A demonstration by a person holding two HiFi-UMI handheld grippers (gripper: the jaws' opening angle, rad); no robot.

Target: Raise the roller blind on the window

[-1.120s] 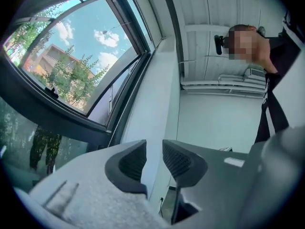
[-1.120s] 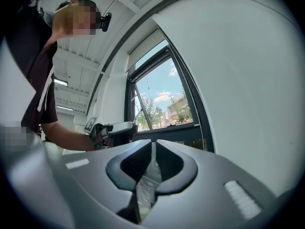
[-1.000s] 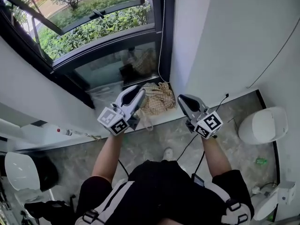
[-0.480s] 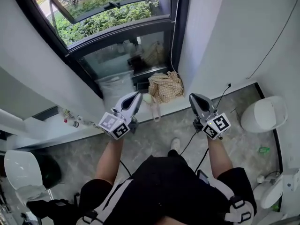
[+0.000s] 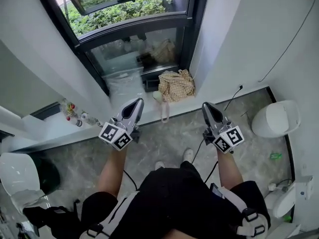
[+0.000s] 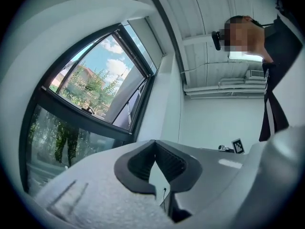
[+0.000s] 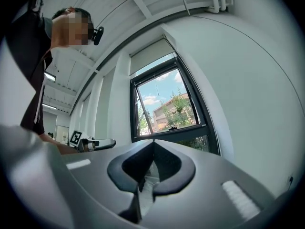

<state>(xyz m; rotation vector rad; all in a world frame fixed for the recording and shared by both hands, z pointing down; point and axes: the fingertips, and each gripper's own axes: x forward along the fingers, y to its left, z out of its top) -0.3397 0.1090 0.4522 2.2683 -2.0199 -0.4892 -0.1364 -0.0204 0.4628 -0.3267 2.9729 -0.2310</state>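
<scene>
The black-framed window [image 5: 137, 26] is ahead of me, its glass bare in the head view. The roller blind [image 7: 151, 55] shows as a pale band across the window's top in the right gripper view, and the same blind [image 6: 144, 35] appears in the left gripper view. My left gripper [image 5: 137, 102] [image 6: 153, 143] is shut with nothing in it, held over the floor short of the sill. My right gripper [image 5: 205, 105] [image 7: 152, 143] is likewise shut and empty, level with the left, pointing at the window's right side.
A tan checked bag [image 5: 176, 85] and a clear plastic bag [image 5: 122, 88] lie on the low sill. A white toilet [image 5: 275, 118] stands at the right by the wall. A black cable [image 5: 202, 151] runs over the floor. Small bottles [image 5: 72, 112] stand at the left.
Both grippers have drawn back from the sill toward my body. The left jaws, slightly apart a second ago, have closed. The window has slid up in the head view.
</scene>
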